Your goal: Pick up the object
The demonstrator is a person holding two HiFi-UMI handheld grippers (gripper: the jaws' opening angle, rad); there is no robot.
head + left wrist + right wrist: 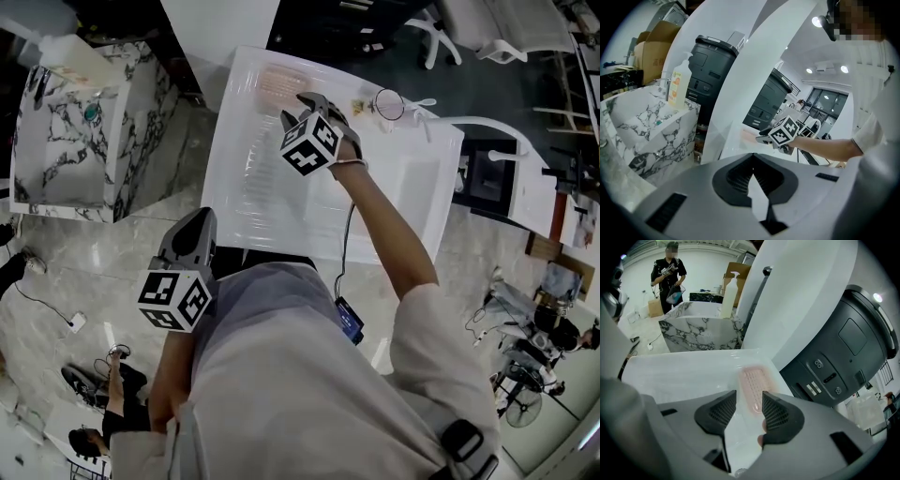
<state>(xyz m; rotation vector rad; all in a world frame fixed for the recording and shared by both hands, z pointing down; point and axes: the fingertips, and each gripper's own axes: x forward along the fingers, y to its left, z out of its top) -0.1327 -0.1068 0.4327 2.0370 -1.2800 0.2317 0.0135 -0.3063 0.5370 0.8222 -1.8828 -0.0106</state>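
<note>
While your left gripper [195, 223] hangs at the near left, off the table [412, 187], with its jaws together and empty, let it rest there. Farther in, the pink pad [281, 86] lies flat at the table's far left. Your right gripper [298, 108] points down over the pad's near end, jaws wide apart and holding nothing, with the pad lined up between them but not gripped. The pad looks thin and low, so you would likely do best to straddle its narrow width, bring both tips down to the surface, and close squarely before lifting.
</note>
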